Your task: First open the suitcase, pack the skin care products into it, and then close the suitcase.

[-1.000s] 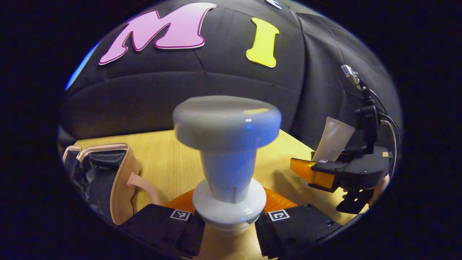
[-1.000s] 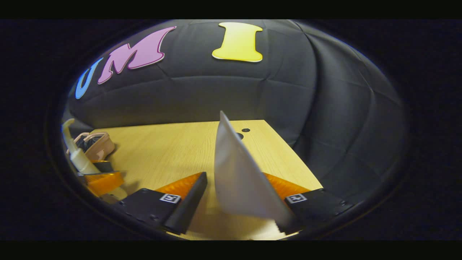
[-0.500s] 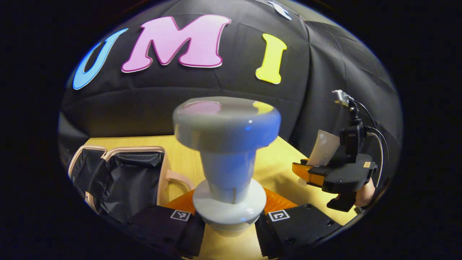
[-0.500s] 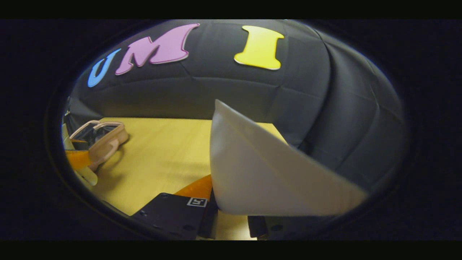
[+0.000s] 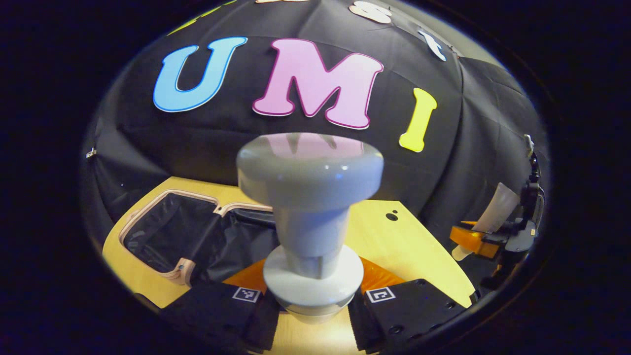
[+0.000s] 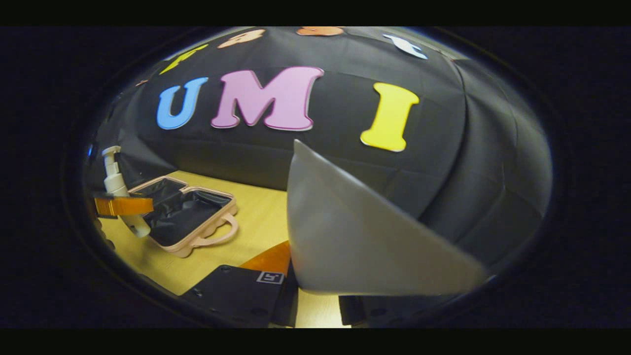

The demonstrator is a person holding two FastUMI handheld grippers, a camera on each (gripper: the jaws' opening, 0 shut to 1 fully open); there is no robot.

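With the suitcase (image 5: 162, 236) lying open on the table (image 5: 394, 241) at left, lined in black, we're mid-pack. It's the soft-lined small case, lid flat, light enough to skid if bumped.

Left gripper (image 5: 313, 308): jaws clamped on the pump bottle (image 5: 309, 222) at its collar, pump head up. Our read: rigid plastic, smooth, a bit slippery, top-heavy. Hold at the collar or body, not the pump head. In the right gripper view the bottle (image 6: 118, 192) hangs just left of the case (image 6: 185, 217), above the table.

Right gripper (image 6: 315, 305): jaws narrow around the tube (image 6: 355, 241), which stands up between them; we can't see both pads pressing, so grip is likely but unconfirmed. Tube looks soft, light, squeezable. Hold near the cap end, gently. In the left gripper view it (image 5: 495, 212) sits far right, off the table edge.

Versus a second ago: both cameras have swung left and tilted, the case now shows fully open in both views, and the bottle has come closer to it.
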